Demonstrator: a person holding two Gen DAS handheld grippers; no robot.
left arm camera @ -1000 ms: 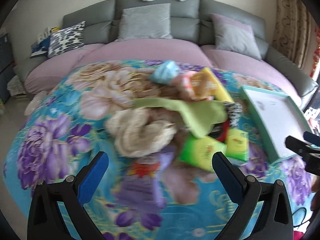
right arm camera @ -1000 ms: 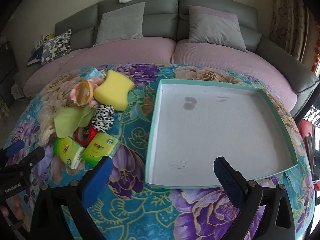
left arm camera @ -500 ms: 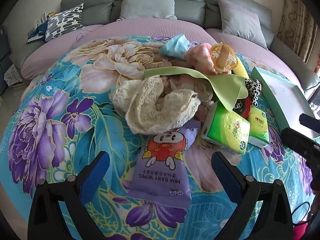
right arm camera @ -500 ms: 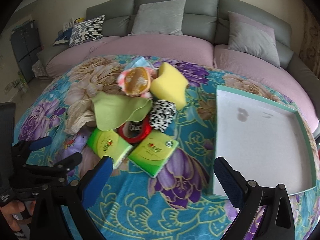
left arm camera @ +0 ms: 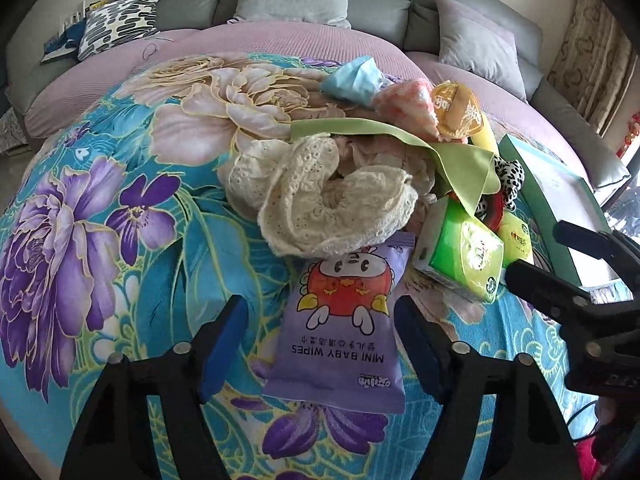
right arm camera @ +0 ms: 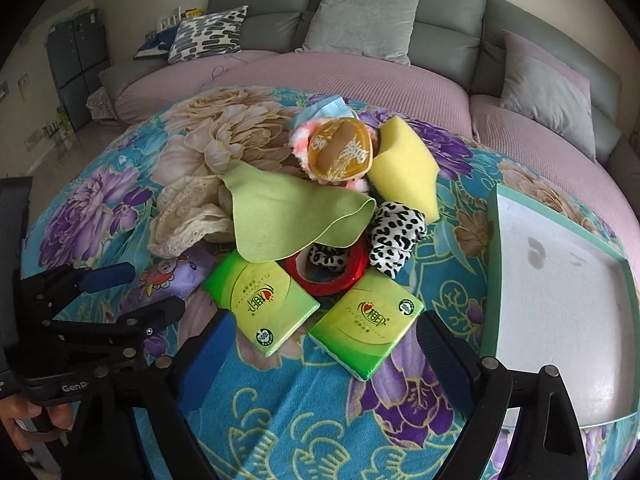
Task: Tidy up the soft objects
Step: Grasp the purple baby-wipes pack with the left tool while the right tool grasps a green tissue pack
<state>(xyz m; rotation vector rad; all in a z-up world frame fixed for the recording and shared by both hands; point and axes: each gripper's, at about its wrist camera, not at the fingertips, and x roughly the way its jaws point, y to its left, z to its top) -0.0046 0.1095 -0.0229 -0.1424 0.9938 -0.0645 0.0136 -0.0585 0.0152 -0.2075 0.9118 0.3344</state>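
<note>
A: How far is the organizing?

B: I judge it has hardly begun. The tray (right arm camera: pixel 496 280), at the right edge of the right wrist view, holds nothing. All soft things lie in one pile at the centre on the floral blanket (right arm camera: pixel 280 420): cream lace cloth (left arm camera: pixel 320 200), green cloth (right arm camera: pixel 280 216), yellow sponge (right arm camera: pixel 404 172), two green tissue packs.

A: And the claws?

B: The left gripper (left arm camera: pixel 320 340) is closing around the purple wipes pack (left arm camera: pixel 340 328), low in the left wrist view (its pads do not press it yet). The right gripper (right arm camera: pixel 324 356) is wide, also narrowing, with a tissue pack (right arm camera: pixel 366 328) between its fingers, untouched.
</note>
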